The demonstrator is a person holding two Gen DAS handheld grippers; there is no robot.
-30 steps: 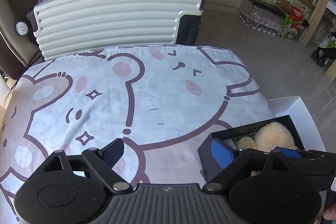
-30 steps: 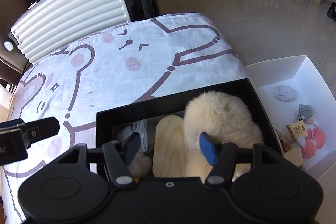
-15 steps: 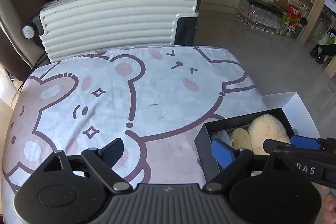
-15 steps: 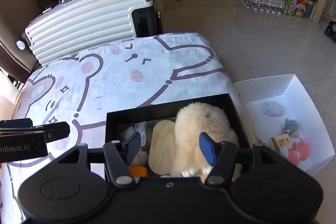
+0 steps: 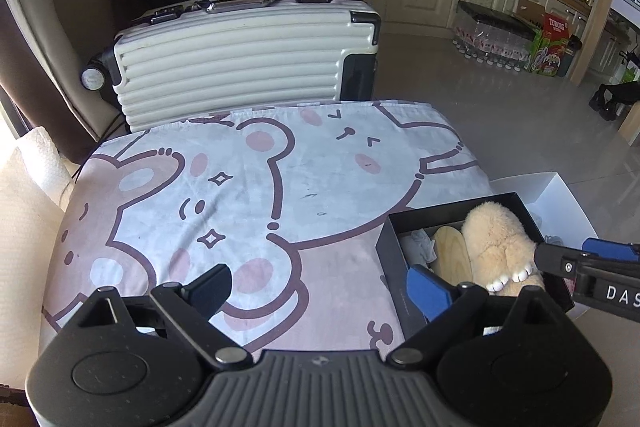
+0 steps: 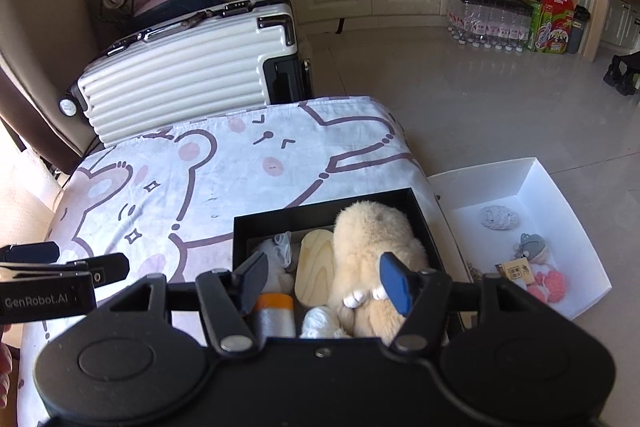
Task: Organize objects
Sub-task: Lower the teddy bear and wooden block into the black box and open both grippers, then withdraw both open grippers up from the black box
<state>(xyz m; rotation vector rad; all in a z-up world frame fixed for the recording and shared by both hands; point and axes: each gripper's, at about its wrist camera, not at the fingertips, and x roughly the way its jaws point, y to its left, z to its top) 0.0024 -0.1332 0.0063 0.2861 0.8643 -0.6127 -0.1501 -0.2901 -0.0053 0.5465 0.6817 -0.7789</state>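
A black box [image 6: 280,217] sits on the bear-print cloth [image 6: 208,167] at the table's right edge. It holds a cream plush toy [image 6: 372,239], a wooden oval piece [image 6: 314,261], an orange-capped grey roll [image 6: 274,315] and small white items. My right gripper [image 6: 324,279] is open and empty, above the box's near side. My left gripper [image 5: 316,287] is open and empty, above the cloth to the left of the black box [image 5: 392,259]. The plush toy [image 5: 496,239] also shows in the left wrist view.
A white open box [image 6: 540,187] on the floor to the right holds small knitted toys. A white ribbed suitcase [image 5: 240,55] lies behind the table. Kitchen cabinets and bottled water packs stand at the back right.
Both grippers have pulled back and risen, so more of the table and room shows. The box contents are unchanged and both grippers stay open.
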